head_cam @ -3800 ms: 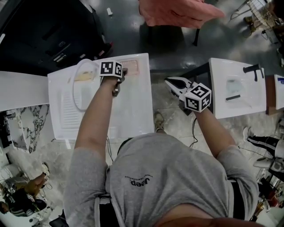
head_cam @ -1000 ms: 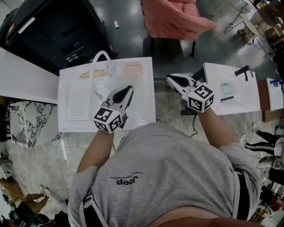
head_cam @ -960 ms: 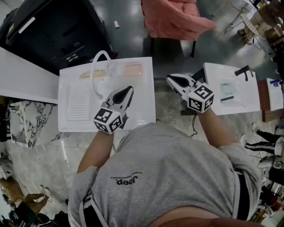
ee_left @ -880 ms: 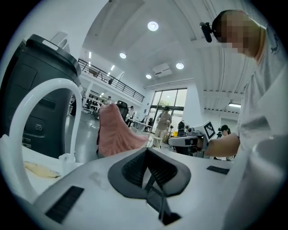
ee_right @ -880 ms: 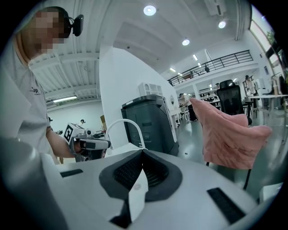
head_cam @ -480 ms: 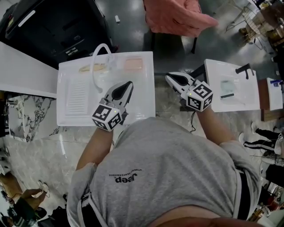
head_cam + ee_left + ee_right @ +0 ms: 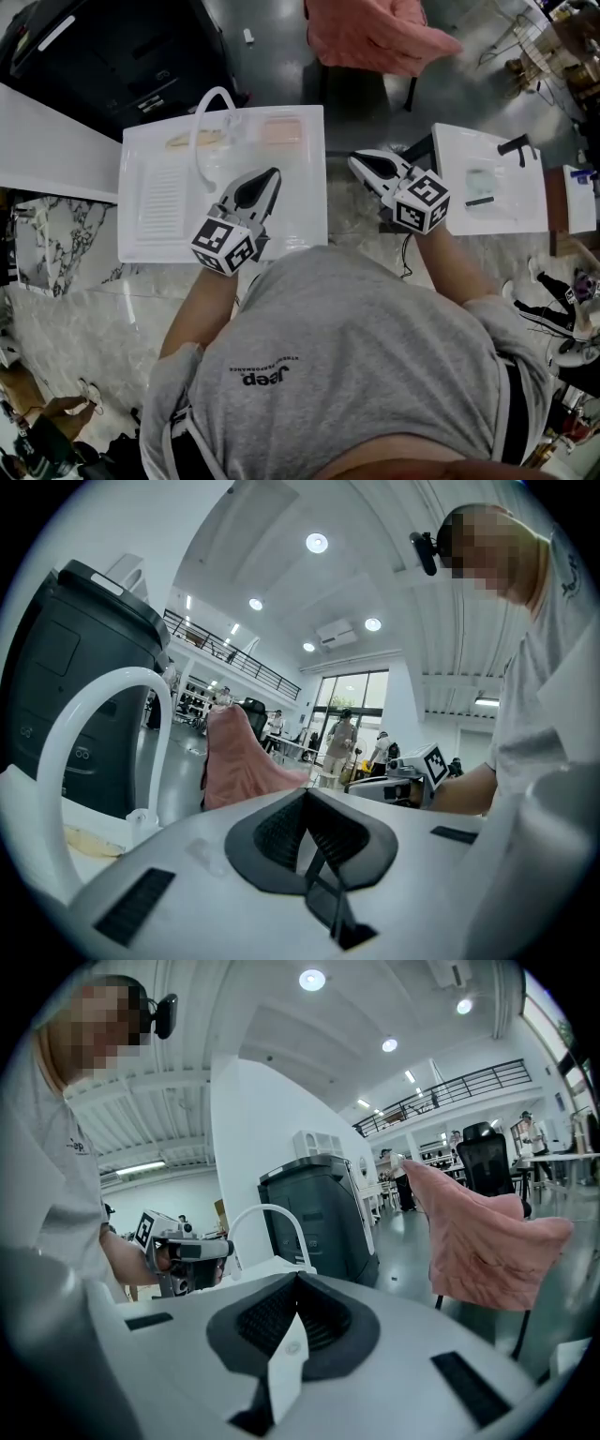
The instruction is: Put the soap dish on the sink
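A pale pink soap dish point(image 7: 280, 131) lies on the back ledge of the white sink point(image 7: 300, 211), to the right of the white arched faucet point(image 7: 208, 105). My left gripper point(image 7: 271, 176) hovers shut over the sink's right half, nearer the front, with nothing in it and well apart from the dish. Its jaws point(image 7: 305, 795) meet in the left gripper view, beside the faucet point(image 7: 66, 726). My right gripper point(image 7: 357, 160) hangs shut and empty over the floor gap right of the sink. Its closed tips point(image 7: 298, 1279) face the left gripper point(image 7: 183, 1252).
A yellowish item point(image 7: 181, 142) sits on the ledge left of the faucet. A second white sink point(image 7: 487, 202) with a black faucet point(image 7: 517, 147) stands at the right. A black machine point(image 7: 103, 52) and a chair under pink cloth point(image 7: 375, 33) stand behind.
Some seconds back the left gripper reached to the soap dish at the sink's back; it has since drawn back toward the front without it. In the last second both grippers barely moved.
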{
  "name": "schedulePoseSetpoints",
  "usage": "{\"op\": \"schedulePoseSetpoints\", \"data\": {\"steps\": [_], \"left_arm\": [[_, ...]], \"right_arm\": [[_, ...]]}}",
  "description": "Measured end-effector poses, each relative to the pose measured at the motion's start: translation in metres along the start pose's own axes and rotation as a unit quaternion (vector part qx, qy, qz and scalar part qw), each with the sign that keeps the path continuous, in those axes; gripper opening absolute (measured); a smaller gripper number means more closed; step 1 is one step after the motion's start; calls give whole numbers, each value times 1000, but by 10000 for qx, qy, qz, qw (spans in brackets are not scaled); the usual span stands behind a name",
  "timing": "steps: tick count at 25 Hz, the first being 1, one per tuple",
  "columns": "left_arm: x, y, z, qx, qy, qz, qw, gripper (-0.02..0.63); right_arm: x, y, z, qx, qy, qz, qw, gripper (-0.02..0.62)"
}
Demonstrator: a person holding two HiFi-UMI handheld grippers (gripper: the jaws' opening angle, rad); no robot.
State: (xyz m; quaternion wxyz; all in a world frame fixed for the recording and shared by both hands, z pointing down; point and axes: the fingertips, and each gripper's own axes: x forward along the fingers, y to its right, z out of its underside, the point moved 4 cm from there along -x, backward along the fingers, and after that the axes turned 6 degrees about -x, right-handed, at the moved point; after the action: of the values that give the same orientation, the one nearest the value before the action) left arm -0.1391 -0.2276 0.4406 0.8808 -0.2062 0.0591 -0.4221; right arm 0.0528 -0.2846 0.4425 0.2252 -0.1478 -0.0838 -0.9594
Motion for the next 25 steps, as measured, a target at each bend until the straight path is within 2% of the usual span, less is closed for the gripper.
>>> {"op": "schedulePoseSetpoints", "data": {"steps": [25], "left_arm": [[3, -2, -2, -20, -49, 10, 10000, 14]], "right_arm": [[4, 3, -3, -199, -114, 22, 9997, 49]]}}
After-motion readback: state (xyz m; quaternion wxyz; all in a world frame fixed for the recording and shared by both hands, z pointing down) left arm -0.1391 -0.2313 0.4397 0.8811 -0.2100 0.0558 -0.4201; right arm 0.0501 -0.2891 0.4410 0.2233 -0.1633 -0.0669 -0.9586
